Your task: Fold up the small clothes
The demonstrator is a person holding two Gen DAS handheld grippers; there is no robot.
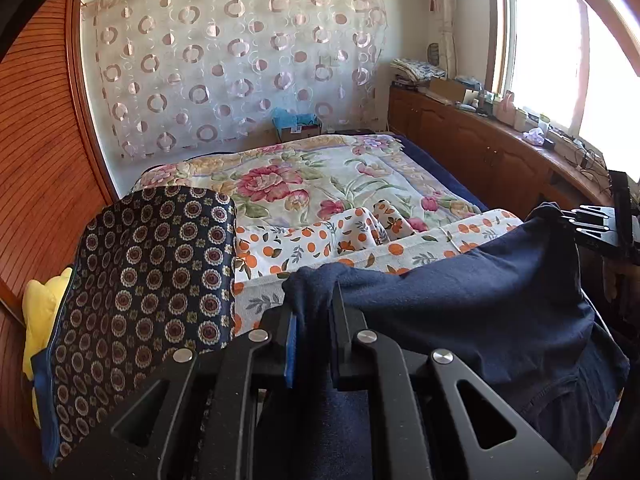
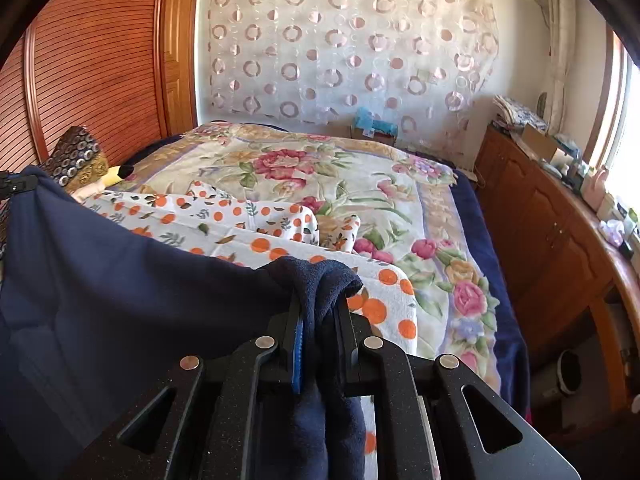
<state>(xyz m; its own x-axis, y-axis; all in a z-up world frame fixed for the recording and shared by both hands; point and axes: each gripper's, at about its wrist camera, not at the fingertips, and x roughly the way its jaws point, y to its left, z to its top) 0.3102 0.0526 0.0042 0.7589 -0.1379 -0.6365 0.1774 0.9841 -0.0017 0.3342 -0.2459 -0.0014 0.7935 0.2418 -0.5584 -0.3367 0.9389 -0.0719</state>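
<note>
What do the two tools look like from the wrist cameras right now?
Both are matte black. The left tool and the right tool each have flat linkage arms with triangular cut-outs, joined by round silver pivot pins. Each has a blue pad on the inner face of one finger. No cables or markings are visible, and no sleeve shows clearly.

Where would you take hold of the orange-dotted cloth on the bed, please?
Take the orange-dotted cloth at its raised fold, coming from above on the window side. That ridge stands up off the floral blanket, while the near part lies flat under the navy garment.
</note>
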